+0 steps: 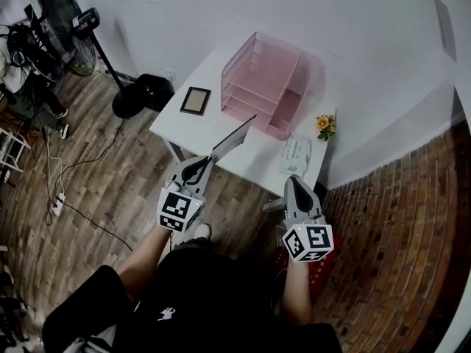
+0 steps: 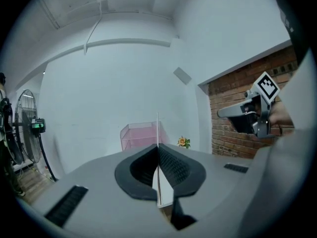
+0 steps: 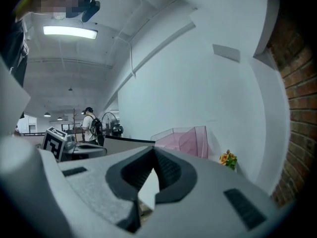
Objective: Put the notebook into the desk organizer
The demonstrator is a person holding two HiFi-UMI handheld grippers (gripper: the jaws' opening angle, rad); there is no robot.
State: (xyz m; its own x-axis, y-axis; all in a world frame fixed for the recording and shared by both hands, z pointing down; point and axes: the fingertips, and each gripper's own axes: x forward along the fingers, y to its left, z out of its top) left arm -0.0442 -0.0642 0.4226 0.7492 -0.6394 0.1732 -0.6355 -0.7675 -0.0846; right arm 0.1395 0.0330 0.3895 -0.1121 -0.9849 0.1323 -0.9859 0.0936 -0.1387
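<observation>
My left gripper (image 1: 208,159) is shut on the near edge of a thin grey notebook (image 1: 235,136), held up over the front of the white table (image 1: 171,124) and slanting toward the pink desk organizer (image 1: 266,83). In the left gripper view the notebook (image 2: 158,133) shows edge-on as a thin pale line between the pads, with the organizer (image 2: 140,135) beyond it. My right gripper (image 1: 293,180) hangs shut and empty off the table's front right corner. From the right gripper view the notebook (image 3: 128,145) appears as a grey slab left of the organizer (image 3: 185,140).
A dark-framed picture (image 1: 195,101) lies on the table's left part, a tissue pack (image 1: 296,155) and a small orange flower (image 1: 324,124) on its right. A standing fan (image 1: 73,43) and cables occupy the wooden floor to the left. A person stands far off (image 3: 90,128).
</observation>
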